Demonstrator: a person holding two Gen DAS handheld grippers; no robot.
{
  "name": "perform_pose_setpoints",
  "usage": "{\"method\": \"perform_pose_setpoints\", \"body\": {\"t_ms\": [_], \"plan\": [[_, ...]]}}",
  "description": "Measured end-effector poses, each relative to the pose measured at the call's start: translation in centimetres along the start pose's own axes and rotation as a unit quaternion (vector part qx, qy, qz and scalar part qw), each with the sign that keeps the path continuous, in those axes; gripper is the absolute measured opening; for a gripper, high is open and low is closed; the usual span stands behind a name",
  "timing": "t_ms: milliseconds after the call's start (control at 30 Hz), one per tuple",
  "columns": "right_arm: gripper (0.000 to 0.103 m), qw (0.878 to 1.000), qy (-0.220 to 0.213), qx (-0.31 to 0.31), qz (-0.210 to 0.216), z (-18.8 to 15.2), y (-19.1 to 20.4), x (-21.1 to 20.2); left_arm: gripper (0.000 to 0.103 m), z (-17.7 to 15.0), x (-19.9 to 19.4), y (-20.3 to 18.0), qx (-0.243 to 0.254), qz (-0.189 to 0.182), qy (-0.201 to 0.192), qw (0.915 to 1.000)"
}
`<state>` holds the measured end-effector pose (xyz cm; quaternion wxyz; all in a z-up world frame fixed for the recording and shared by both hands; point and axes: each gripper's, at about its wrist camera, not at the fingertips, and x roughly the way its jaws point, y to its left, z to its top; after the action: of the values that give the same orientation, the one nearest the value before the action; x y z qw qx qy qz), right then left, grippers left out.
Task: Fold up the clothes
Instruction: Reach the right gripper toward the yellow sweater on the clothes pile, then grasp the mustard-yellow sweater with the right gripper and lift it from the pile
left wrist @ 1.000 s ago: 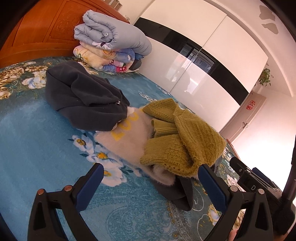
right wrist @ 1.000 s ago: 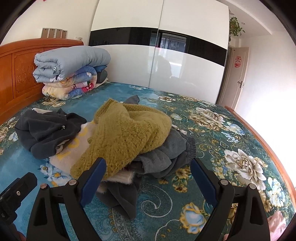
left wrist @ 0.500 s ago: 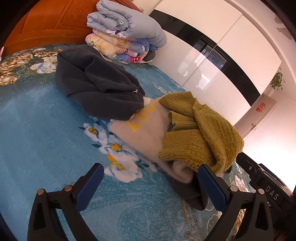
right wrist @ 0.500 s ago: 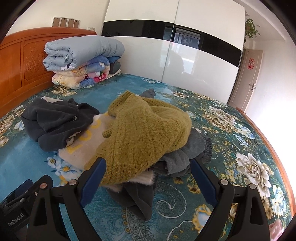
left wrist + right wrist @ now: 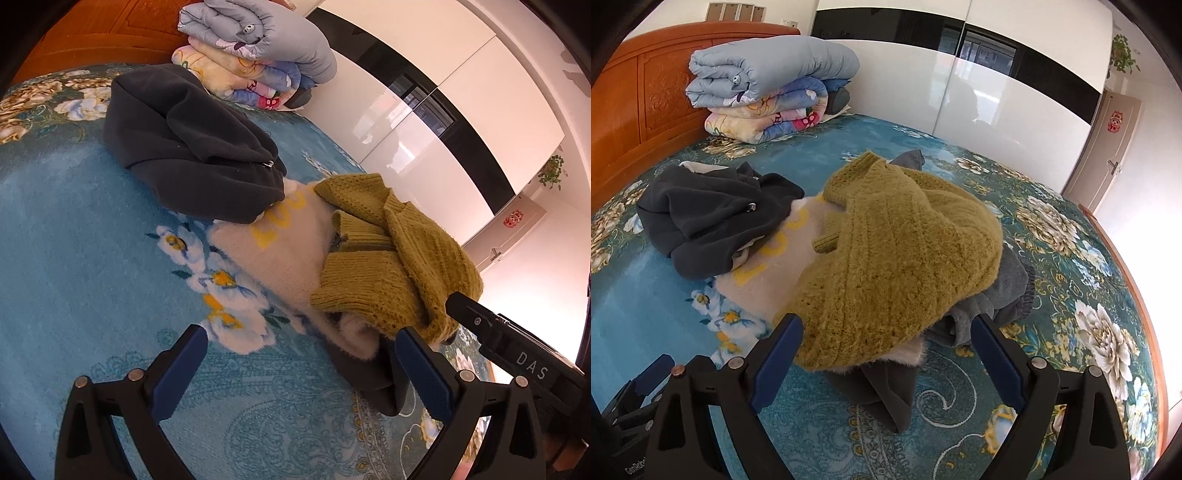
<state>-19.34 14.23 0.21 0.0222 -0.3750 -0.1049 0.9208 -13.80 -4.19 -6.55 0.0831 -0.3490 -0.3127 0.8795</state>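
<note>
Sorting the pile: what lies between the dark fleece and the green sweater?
A cream sweater with yellow letters lies between the dark fleece and the green sweater, tucked under both. Both wrist views show it.

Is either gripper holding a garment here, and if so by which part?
Nothing is held. The left gripper and right gripper are both open, short of the green sweater.

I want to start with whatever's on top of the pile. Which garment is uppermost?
The olive-green knit sweater. It drapes over the cream sweater with yellow letters and the grey garment; the dark fleece lies beside them.
</note>
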Motion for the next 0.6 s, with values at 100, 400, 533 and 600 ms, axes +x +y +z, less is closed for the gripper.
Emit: {"method": "perform_pose_setpoints", "body": {"t_ms": [100,400,533,600], "plan": [[0.093,1.000,-0.004,-0.023,0.004,1.0,0.8,0.3,0.103,0.2,0.1,0.8,-0.013,0.012,0.001,0.9998],[0.084,0.994,0.009,-0.113,-0.012,6.8,5.0,5.8,0.103,1.1,-0.5,5.1,-0.094,0.050,-0.015,0.9942],[0.083,0.987,0.031,-0.146,-0.065,8.8,7.0,10.2,0.103,1.4,-0.8,6.1,-0.100,0.058,-0.021,0.9931],[0.082,0.979,0.053,-0.171,-0.101,9.0,7.6,12.3,0.103,1.4,-0.8,6.6,-0.103,0.061,-0.019,0.9927]]}}
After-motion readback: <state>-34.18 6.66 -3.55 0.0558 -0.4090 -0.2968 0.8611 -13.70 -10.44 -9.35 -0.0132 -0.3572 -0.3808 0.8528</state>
